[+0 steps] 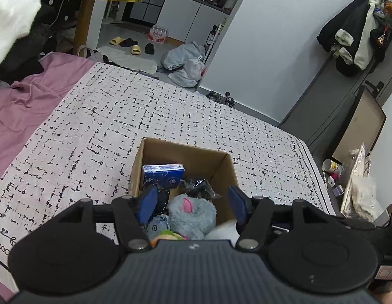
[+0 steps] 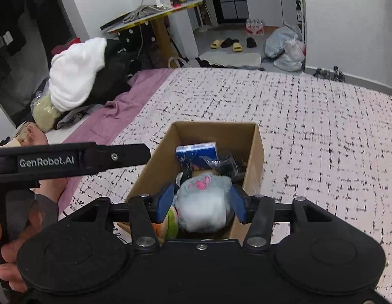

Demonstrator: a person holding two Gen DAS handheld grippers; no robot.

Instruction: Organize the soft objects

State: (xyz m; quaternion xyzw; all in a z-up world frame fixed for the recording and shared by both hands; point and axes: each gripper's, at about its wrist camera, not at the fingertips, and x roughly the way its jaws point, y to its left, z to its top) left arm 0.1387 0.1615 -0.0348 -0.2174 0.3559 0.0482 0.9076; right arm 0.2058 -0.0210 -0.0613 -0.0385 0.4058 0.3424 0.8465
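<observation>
An open cardboard box [image 1: 222,167] stands on the patterned bed cover and also shows in the right wrist view [image 2: 256,149]. In it lie a fluffy grey-blue plush toy with pink ears [image 1: 193,212], a blue tissue pack [image 1: 163,174], a black plastic-wrapped item [image 1: 199,186] and other soft toys. My left gripper [image 1: 192,205] hovers open over the box, empty. My right gripper [image 2: 202,202] has its blue pads on both sides of the plush toy [image 2: 203,202], which fills the gap between them. The left gripper's handle [image 2: 69,160] shows at the left of the right wrist view.
A white and black fluffy pile [image 2: 76,81] lies on the purple sheet [image 2: 125,114] at the far left. A round yellow-edged table [image 2: 155,15] stands behind it. Slippers [image 2: 226,43] and plastic bags [image 2: 287,48] lie on the floor beyond the bed. A cluttered nightstand [image 1: 348,182] is at right.
</observation>
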